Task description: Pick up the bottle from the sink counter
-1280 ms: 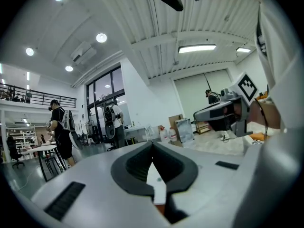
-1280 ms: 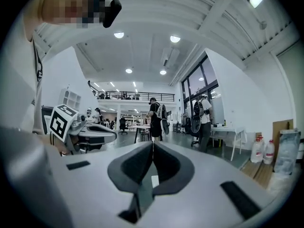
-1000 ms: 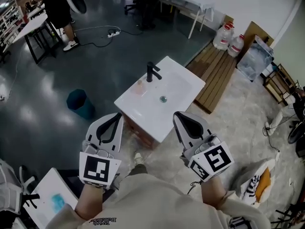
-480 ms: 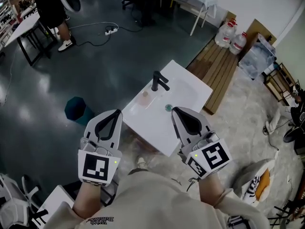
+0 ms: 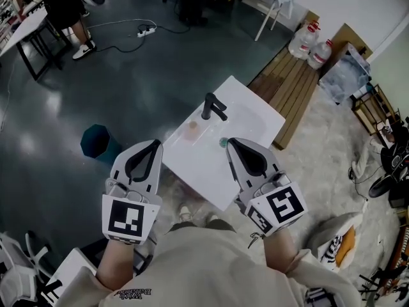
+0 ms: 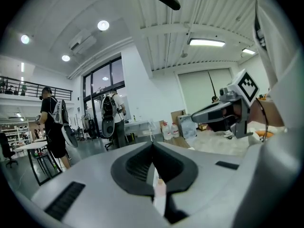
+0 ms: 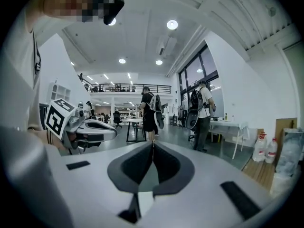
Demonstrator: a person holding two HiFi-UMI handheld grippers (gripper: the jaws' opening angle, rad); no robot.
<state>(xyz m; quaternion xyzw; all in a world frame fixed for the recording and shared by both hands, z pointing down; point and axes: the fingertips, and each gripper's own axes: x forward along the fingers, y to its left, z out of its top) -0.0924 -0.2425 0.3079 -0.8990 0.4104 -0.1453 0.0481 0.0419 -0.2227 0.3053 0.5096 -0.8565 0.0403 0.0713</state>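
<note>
- Left gripper [image 5: 155, 144]: jaws pressed together at the tips in the left gripper view [image 6: 153, 144], nothing pinched. A pale pinkish shape shows through the slot behind the tips. It is probably the bottle lying beyond, but this cannot be confirmed.
- Right gripper [image 5: 231, 141]: jaws likewise pressed together and empty in the right gripper view [image 7: 153, 144].
- Change over the last second: both grippers kept their side-by-side pose and stayed closed, while the white desk [image 5: 197, 162] with its sink basin drew in under them. A second ago it lay clear ahead of the tips. Now both tips overlap its near edge in the head view.
- Bottle [image 5: 192, 130]: small, pinkish and upright on the desk, just left of the black faucet [image 5: 211, 106]. It is ahead of the tips and between the two grippers, untouched.
- Teal bin [image 5: 96, 142] on the floor has slid left and down in the frame, consistent with the person walking up.
- Judgement: the approach is nearly closed but the grasp has not begun. Whichever gripper takes the bottle must first spread its jaws.
- Risk: the bottle looks slim and light, so a closed tip could knock it over.
</note>
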